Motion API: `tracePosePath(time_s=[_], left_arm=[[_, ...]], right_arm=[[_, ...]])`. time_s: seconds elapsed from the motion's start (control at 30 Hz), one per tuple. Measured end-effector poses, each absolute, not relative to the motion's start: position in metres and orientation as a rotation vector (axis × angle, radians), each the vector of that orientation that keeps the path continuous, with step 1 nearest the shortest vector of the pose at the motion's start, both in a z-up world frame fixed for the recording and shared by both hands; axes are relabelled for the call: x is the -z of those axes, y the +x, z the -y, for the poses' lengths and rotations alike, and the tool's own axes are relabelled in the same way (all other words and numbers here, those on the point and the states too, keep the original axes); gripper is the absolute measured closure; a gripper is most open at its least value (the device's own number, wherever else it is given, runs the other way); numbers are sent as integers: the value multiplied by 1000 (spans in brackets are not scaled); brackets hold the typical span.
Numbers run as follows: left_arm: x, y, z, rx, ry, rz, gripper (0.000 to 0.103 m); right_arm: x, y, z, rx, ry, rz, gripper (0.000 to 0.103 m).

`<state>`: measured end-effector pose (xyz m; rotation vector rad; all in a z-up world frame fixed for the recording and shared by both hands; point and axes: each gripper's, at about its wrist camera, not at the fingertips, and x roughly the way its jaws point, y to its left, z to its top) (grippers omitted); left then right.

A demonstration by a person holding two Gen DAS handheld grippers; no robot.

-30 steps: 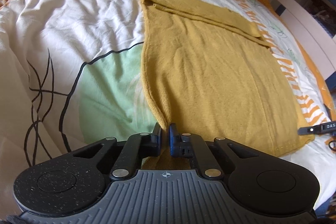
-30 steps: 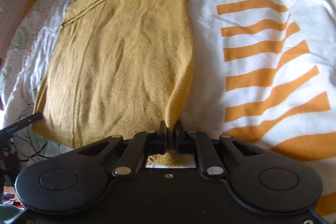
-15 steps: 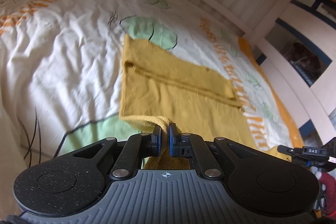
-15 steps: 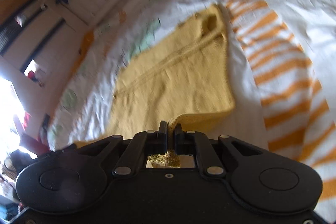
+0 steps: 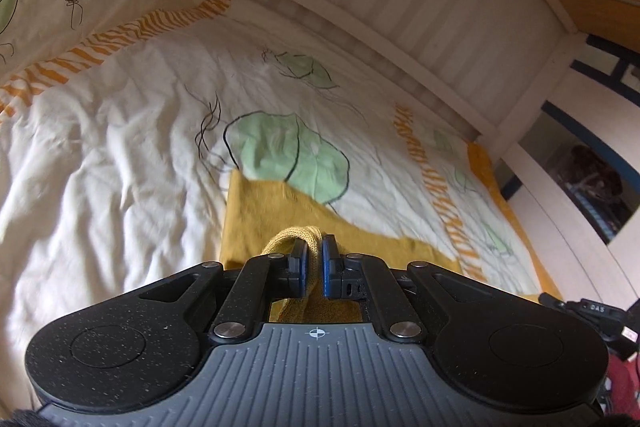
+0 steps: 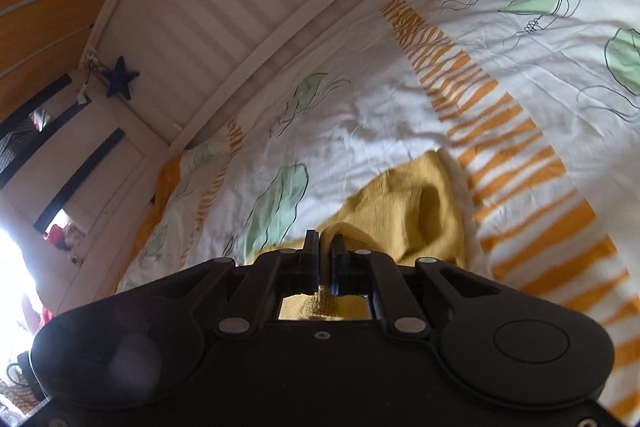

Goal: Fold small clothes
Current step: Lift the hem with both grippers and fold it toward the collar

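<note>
A mustard-yellow knitted garment (image 5: 260, 215) lies on the bed. My left gripper (image 5: 314, 265) is shut on its hem, which loops up between the pads. My right gripper (image 6: 325, 259) is shut on the hem's other corner; the garment (image 6: 416, 211) bulges in folds just beyond its tips. Both grippers hold the near edge lifted and carried over the far part of the garment. Most of the cloth is hidden under the gripper bodies.
The bed has a white duvet (image 5: 100, 187) with green leaves and orange stripes. A white slatted headboard (image 5: 360, 7) stands at the far side, also seen in the right wrist view (image 6: 240, 27). The other gripper's tip (image 5: 592, 307) shows at the right edge.
Both grippers have lifted the hem and carried it forward toward the far end of the garment. The flat garment now shows only as a short folded strip.
</note>
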<state>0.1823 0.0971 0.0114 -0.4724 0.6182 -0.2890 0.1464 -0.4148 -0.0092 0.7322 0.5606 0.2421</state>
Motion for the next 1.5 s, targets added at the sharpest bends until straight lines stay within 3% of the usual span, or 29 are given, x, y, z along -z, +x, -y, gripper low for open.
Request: tracePosePath(time_s=[0.13, 0.27, 0.3, 0.4, 0.5, 0.53, 0.77, 0.83, 0.87, 0.9, 1.33, 1.5], left_arm=[[-3, 218, -91, 264, -465, -613, 96], [10, 247, -83, 249, -429, -648, 96], [13, 250, -82, 244, -424, -654, 96], [18, 253, -82, 245, -427, -666, 96], [19, 251, -83, 242, -424, -670, 96], [19, 250, -83, 241, -426, -671, 96], [19, 251, -84, 232, -427, -680, 96], [19, 250, -83, 230, -423, -680, 96], [19, 249, -82, 228, -423, -682, 96], [19, 248, -83, 226, -423, -683, 96], [-9, 208, -92, 276, -483, -618, 96], [-22, 229, -84, 285, -474, -585, 96]], right_arm=[[21, 181, 419, -202, 735, -550, 96], [31, 211, 422, -158, 724, -555, 95], [33, 216, 420, -165, 706, -567, 88], [42, 223, 414, -206, 719, -633, 84], [52, 216, 404, -219, 667, -670, 54], [56, 213, 401, -224, 656, -676, 51], [71, 210, 387, -254, 585, -705, 51], [73, 214, 380, -256, 534, -711, 56], [74, 215, 378, -271, 515, -710, 66], [74, 214, 375, -288, 506, -704, 90], [25, 123, 418, -275, 836, -457, 92], [3, 147, 428, -221, 820, -421, 92]])
